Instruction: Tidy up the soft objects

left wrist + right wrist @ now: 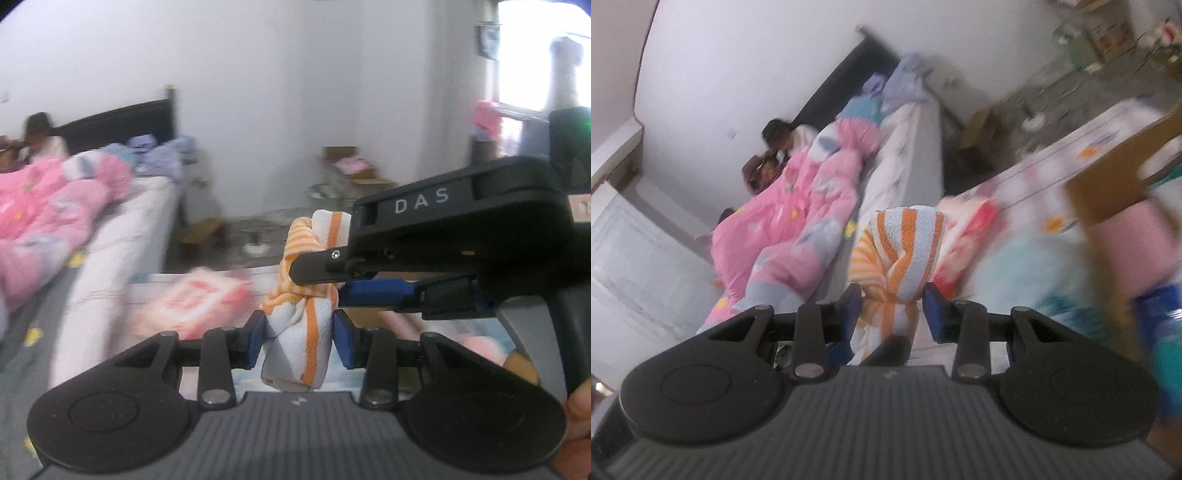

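Observation:
An orange-and-white striped cloth [306,321] is bunched and held in the air between both grippers. My left gripper [300,334] is shut on its lower end. My right gripper [334,277] reaches in from the right in the left wrist view and clamps the cloth higher up. In the right wrist view the right gripper [892,310] is shut on the twisted middle of the cloth [905,243], whose upper part stands up beyond the blue pads [932,306].
A bed with a pink quilt [798,206] and a person [37,136] lies to the left. A pink-and-white folded item [195,299] rests on a patterned surface [1052,184]. A cardboard box [1115,184] and pale blue soft things [1027,266] sit at right. Floor clutter lies behind.

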